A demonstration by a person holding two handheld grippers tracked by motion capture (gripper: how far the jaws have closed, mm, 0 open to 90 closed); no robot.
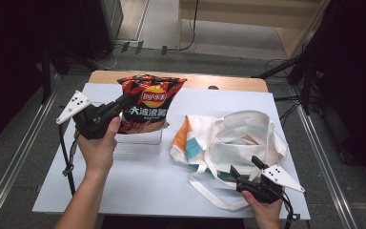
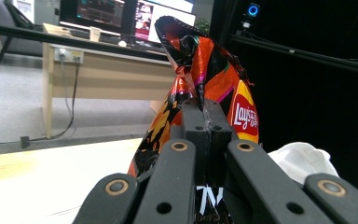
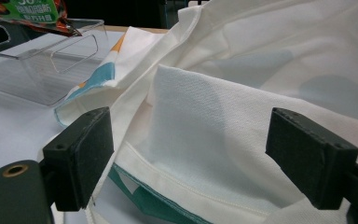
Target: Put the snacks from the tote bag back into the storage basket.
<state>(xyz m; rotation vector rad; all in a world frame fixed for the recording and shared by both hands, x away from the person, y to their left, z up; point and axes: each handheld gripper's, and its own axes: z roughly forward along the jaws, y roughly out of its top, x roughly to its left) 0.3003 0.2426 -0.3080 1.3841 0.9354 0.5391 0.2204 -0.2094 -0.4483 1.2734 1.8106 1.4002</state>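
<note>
Flat white surface (image 1: 138,186), wide, with a strip of light wood along the far edge. On it, left of the middle, a clear plastic box (image 1: 140,137), see-through and open on top. In the right gripper view, same clear plastic box (image 3: 42,70) at the upper left, resting on the white top. To the right, just beside the box, a floppy white cloth bag (image 1: 236,138) with orange and blue-green patches, lying flat and crumpled, mouth open. Long white strap (image 1: 209,193) from the bag, spread in a loop toward the near edge. Around it all, grey floor (image 1: 28,157).
</note>
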